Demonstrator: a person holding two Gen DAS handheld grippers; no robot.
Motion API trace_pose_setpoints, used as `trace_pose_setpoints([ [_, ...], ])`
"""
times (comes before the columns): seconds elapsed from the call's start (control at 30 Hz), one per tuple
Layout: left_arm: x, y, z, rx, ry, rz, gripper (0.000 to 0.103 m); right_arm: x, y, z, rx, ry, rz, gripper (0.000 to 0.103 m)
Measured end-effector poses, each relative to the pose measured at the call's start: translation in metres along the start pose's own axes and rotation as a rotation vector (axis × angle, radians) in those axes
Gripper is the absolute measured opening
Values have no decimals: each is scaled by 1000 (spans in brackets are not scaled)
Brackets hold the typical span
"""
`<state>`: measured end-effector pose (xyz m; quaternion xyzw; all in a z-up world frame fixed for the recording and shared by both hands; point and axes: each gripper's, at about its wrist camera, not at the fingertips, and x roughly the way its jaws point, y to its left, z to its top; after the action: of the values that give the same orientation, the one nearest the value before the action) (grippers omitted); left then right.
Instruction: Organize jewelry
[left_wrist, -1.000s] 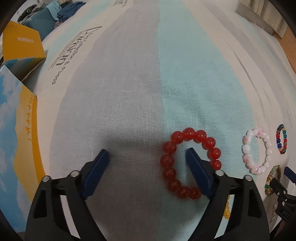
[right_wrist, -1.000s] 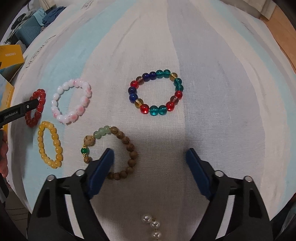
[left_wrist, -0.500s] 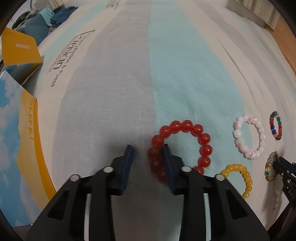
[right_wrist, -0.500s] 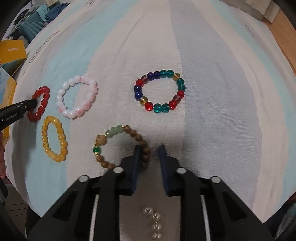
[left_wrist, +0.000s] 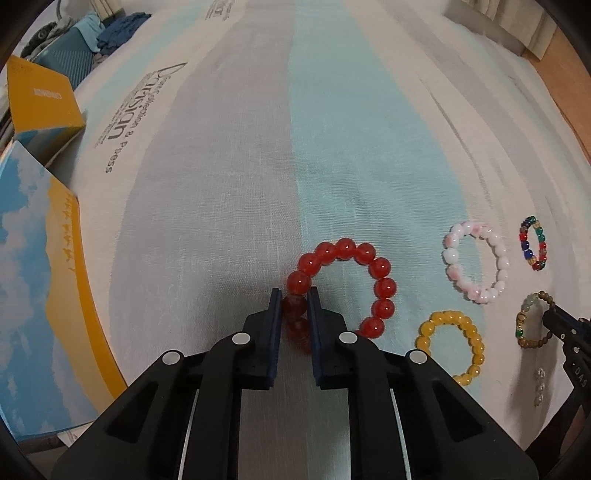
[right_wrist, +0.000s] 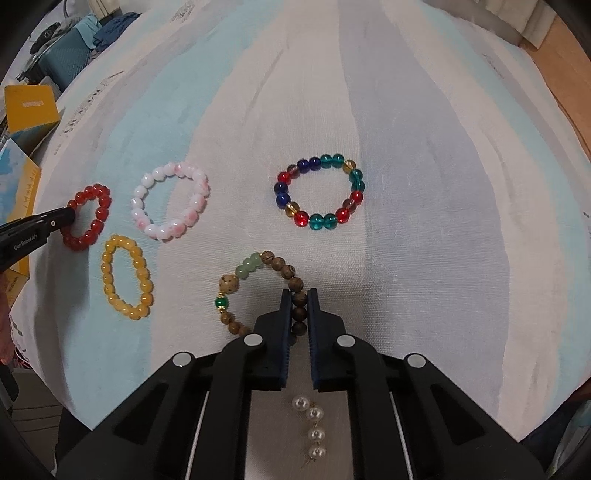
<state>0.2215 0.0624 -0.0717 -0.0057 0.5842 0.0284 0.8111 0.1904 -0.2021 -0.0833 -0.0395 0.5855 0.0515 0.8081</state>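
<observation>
Left gripper (left_wrist: 294, 295): low over the cloth, fingers pinched nearly together on red beads (pointing toward 12 o'clock) | Right gripper (right_wrist: 299, 297): same pose, fingers clamped on brown wooden beads at 12 o'clock

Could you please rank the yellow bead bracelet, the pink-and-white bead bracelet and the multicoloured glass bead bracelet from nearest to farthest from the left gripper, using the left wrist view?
1. Yellow bead bracelet, right of the left gripper.
2. Pink-and-white bead bracelet, farther right, slightly ahead.
3. Multicoloured glass bead bracelet, rightmost.

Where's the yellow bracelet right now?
On the cloth in the right wrist view's left half: yellow bracelet lies just below the red bracelet, left of the wooden bracelet.
</observation>
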Motion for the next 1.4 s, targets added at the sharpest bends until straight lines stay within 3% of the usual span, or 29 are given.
trace_pose_setpoints([
  [1.4,-82,0,-6,32,-85,-52,12,-81,26,5,-18,-136,17,7],
])
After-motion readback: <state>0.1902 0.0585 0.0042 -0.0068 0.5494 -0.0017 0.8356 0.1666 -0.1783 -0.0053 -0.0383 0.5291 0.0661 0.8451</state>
